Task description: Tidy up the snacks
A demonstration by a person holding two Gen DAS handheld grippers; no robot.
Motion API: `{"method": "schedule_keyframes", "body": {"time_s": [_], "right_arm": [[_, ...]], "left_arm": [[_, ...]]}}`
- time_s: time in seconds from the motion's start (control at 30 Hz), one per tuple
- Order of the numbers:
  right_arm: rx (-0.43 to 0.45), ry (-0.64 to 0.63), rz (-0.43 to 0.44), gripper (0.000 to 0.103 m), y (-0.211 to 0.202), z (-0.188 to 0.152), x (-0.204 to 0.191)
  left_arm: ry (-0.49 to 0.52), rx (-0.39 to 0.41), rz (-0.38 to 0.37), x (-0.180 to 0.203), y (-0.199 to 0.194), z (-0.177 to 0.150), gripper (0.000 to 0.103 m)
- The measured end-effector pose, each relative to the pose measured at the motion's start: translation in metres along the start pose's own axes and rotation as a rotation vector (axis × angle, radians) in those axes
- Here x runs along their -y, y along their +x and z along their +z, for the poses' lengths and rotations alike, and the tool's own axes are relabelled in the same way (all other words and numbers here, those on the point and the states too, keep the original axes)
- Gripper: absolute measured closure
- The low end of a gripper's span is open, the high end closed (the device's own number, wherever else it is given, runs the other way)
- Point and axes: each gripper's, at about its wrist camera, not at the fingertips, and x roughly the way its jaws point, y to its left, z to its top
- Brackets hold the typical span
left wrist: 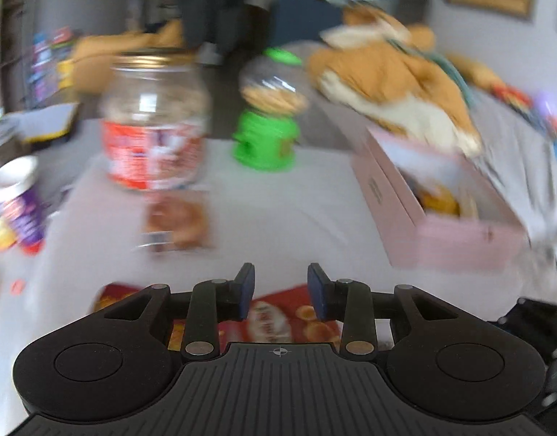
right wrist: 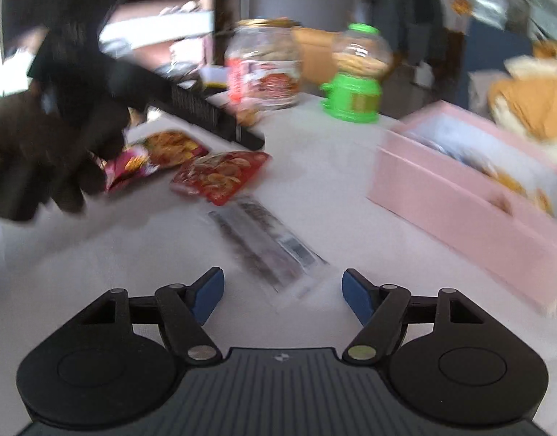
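The white table (right wrist: 314, 181) bears a long open pink cardboard box (right wrist: 471, 196) with snacks inside. Left of the box lies a red crinkled snack packet (right wrist: 220, 174). The left gripper (left wrist: 281, 292) and right gripper (right wrist: 282, 294) both stand released, grasping nothing.

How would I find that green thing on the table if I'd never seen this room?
Start at the long pink box on the white table. Beyond its far end stands the green dispenser, right of a red-labelled jar. Only it has a bright green base and cap around a clear globe.
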Motion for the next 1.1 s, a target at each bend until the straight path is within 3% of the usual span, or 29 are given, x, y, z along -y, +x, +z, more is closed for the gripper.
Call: {"method": "schedule_keyframes", "body": {"time_s": [0.1,0.17,0.2,0.23,0.27,0.33,0.4,0.57,0.67,0.77,0.97,1.1], "right_arm": [[0.043,-0.152,-0.058,0.03,0.009,0.016,-0.019],[0.054,-0.191,-0.034,0.03,0.018,0.028,-0.023],[0.039,-0.174,0.001,0.034,0.023,0.034,-0.021],[0.019,-0.132,0.04,0.054,0.027,0.039,-0.018],[-0.003,-0.079,0.072,0.063,0.031,0.042,-0.011],[-0.012,0.029,0.09,0.07,0.031,0.042,0.004],[-0.002,0.082,0.018,0.071,0.024,0.033,0.016],[-0.001,0.129,-0.144,0.071,0.003,-0.002,0.039],[0.017,0.213,-0.123,0.066,-0.012,-0.019,0.058],[0.019,0.266,-0.133,0.05,-0.016,-0.023,0.066],[0.013,0.253,-0.141,0.039,-0.013,-0.024,0.064],[0.008,0.265,-0.142,0.034,-0.011,-0.022,0.065]], "left_arm": [[-0.077,-0.004,0.016,-0.009,-0.012,-0.004,0.067],[-0.072,-0.022,0.007,-0.011,-0.01,-0.006,0.067],[-0.063,-0.036,0.008,-0.01,-0.009,-0.009,0.067],[-0.051,-0.045,0.009,-0.008,-0.007,-0.012,0.067],[-0.037,-0.051,0.009,-0.006,-0.004,-0.013,0.067],[0.003,-0.054,0.014,0.001,-0.008,-0.021,0.067],[0.057,-0.053,0.018,0.014,-0.004,-0.026,0.067],[0.224,-0.048,0.038,0.054,0.008,-0.035,0.064],[0.339,-0.053,0.081,0.076,0.016,-0.04,0.045],[0.347,-0.072,0.071,0.082,0.018,-0.04,0.031],[0.304,-0.076,0.057,0.076,0.014,-0.039,0.032],[0.298,-0.061,0.087,0.068,0.009,-0.037,0.036]]}}
